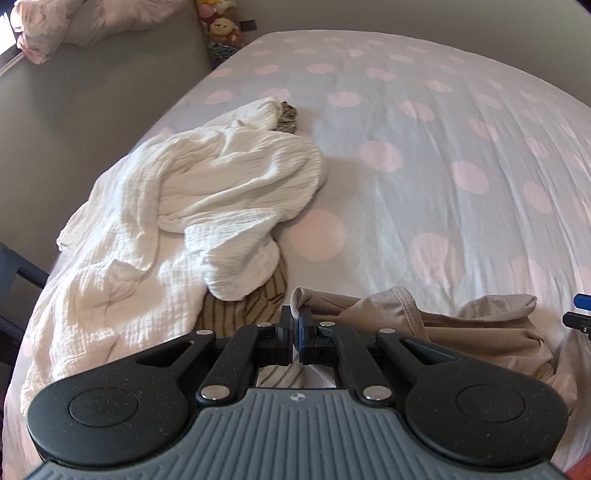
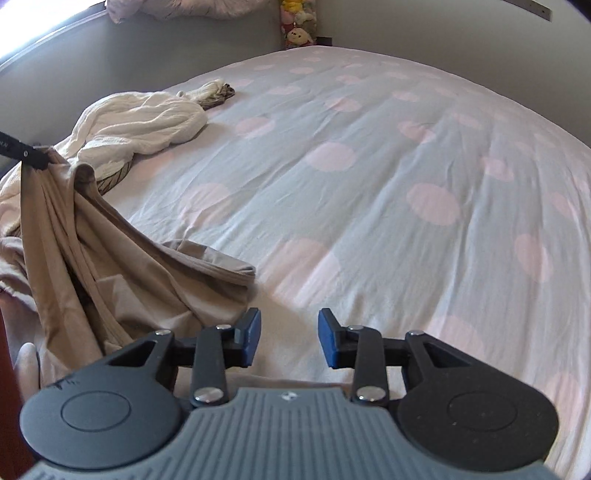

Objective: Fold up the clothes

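A beige garment (image 1: pixel 461 325) lies bunched at the near edge of the bed. My left gripper (image 1: pixel 295 317) is shut on a fold of its edge. In the right wrist view the beige garment (image 2: pixel 110 266) hangs in long folds from the left gripper (image 2: pixel 37 157), which holds it up at the far left. My right gripper (image 2: pixel 289 339) is open, its blue pads (image 2: pixel 328 341) apart over bare sheet just right of the beige cloth, with nothing between them. A crumpled white crinkled garment (image 1: pixel 207 192) lies to the left, over a brown striped garment (image 1: pixel 258 299).
The bed's pale sheet with pink dots (image 2: pixel 406 166) stretches wide to the right and far side. Grey walls close it in, with stuffed toys (image 2: pixel 297 26) in the far corner. A pink bundle of bedding (image 1: pixel 55 26) rests on the ledge at top left. A dark frame (image 1: pixel 14 266) stands off the bed's left edge.
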The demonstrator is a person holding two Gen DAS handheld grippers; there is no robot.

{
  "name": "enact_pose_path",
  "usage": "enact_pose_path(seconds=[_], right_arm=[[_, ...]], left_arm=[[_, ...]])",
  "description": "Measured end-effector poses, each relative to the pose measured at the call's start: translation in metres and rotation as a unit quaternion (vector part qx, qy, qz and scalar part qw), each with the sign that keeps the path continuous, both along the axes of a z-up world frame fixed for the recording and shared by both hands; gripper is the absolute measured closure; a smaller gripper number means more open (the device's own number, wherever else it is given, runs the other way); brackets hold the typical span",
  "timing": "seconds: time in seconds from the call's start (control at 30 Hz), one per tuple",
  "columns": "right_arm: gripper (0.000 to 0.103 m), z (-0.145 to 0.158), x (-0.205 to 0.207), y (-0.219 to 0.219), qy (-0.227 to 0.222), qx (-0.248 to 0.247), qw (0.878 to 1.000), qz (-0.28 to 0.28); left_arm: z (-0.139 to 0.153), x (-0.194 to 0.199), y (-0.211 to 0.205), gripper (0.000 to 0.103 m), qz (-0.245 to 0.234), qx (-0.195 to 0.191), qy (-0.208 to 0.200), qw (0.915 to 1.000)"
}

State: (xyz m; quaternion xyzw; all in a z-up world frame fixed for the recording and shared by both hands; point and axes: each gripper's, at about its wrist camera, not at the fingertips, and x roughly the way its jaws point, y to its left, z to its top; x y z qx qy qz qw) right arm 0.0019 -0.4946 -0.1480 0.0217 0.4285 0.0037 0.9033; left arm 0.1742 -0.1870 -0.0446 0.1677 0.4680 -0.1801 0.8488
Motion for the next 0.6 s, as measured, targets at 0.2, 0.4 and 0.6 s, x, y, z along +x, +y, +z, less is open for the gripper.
enact_pose_path(seconds=[0.2, 0.4, 0.6], right_arm=[[0.066, -0.008, 0.035, 0.017, 0.003, -0.026, 0.997, 0.066], [0.067, -0.010, 0.058, 0.045, -0.006, -0.059, 0.984, 0.165], [0.067, -0.011, 0.076, 0.065, -0.007, -0.108, 0.963, 0.249]], left_arm=[[0.007, 0.018, 0.041, 0.102, 0.044, 0.005, -0.011, 0.9990], [0.006, 0.030, 0.083, 0.102, 0.087, 0.017, -0.017, 0.9959], [-0.007, 0.032, 0.104, 0.102, 0.104, 0.009, -0.002, 0.9945]])
